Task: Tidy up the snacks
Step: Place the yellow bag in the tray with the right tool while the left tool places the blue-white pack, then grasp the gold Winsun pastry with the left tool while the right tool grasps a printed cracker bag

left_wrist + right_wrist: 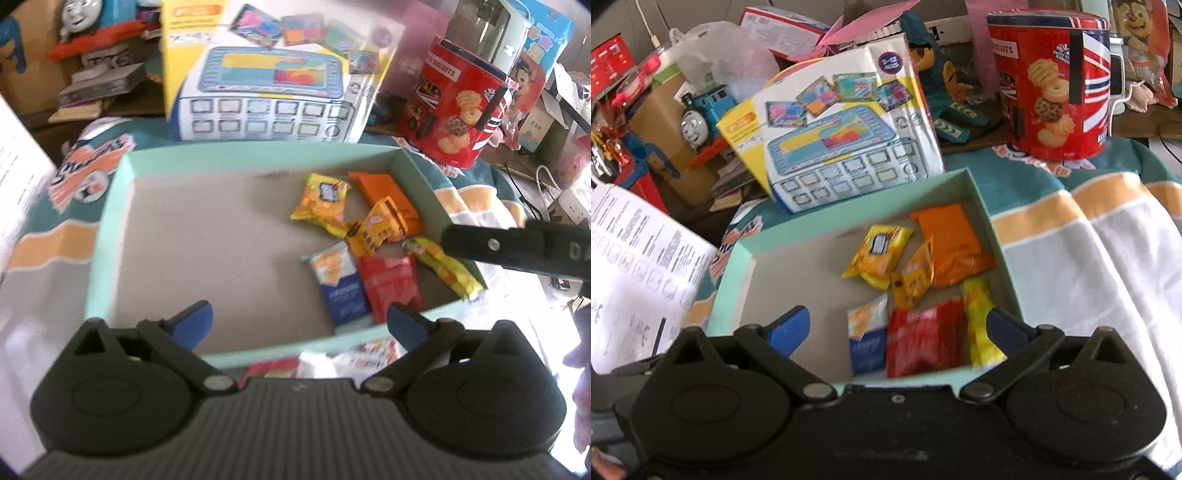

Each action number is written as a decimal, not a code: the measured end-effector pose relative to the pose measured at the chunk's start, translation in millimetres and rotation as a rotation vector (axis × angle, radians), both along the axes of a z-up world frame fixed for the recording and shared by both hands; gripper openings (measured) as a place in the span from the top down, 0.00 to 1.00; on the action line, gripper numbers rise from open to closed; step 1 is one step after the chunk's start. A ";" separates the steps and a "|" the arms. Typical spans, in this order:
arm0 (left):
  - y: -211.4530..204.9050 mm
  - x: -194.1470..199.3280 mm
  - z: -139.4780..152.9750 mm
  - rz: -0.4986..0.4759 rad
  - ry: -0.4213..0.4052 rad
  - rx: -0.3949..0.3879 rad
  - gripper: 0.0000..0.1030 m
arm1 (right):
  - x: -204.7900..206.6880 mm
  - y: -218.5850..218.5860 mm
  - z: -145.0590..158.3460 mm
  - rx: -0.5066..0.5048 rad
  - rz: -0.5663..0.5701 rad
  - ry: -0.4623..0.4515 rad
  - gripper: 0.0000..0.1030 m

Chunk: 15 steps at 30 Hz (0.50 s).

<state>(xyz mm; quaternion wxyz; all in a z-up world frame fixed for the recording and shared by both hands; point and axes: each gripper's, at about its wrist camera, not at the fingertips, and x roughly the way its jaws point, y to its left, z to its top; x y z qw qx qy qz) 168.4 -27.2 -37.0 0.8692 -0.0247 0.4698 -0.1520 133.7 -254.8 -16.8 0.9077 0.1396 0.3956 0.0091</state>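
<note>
Along the right side of the shallow mint-green cardboard box (975,192) lie light, crinkly, slippery foil snack packets (923,343), best pinched at sealed edges; left gripper (295,325) and right gripper (897,332) both gape empty above.

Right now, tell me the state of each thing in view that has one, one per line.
Left gripper: open, nothing between its fingers.
Right gripper: open, nothing between its fingers.
Mint box: lidless, snacks lying loose on its right side.
Red biscuit tin: upright, lid on.
Red packet: lying flat in the box.
Blue and white packet: lying flat beside the red packet.
</note>
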 end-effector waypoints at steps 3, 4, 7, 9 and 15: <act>18.6 -15.7 0.6 0.015 0.010 0.000 0.00 | -17.6 8.9 -0.8 0.009 0.009 0.013 0.00; 25.1 -21.5 0.4 0.021 0.010 0.003 0.00 | -24.4 12.7 -1.6 0.012 0.012 0.017 0.00; 44.1 -37.1 -1.7 0.035 0.014 0.005 0.00 | -39.8 23.6 -5.0 0.018 0.028 0.032 0.00; 56.0 -46.7 -5.5 0.049 0.024 0.013 0.00 | -49.7 32.4 -9.2 0.016 0.041 0.043 0.00; 88.0 -69.8 -19.1 0.088 0.050 0.043 0.00 | -69.5 60.3 -27.9 0.033 0.086 0.082 0.00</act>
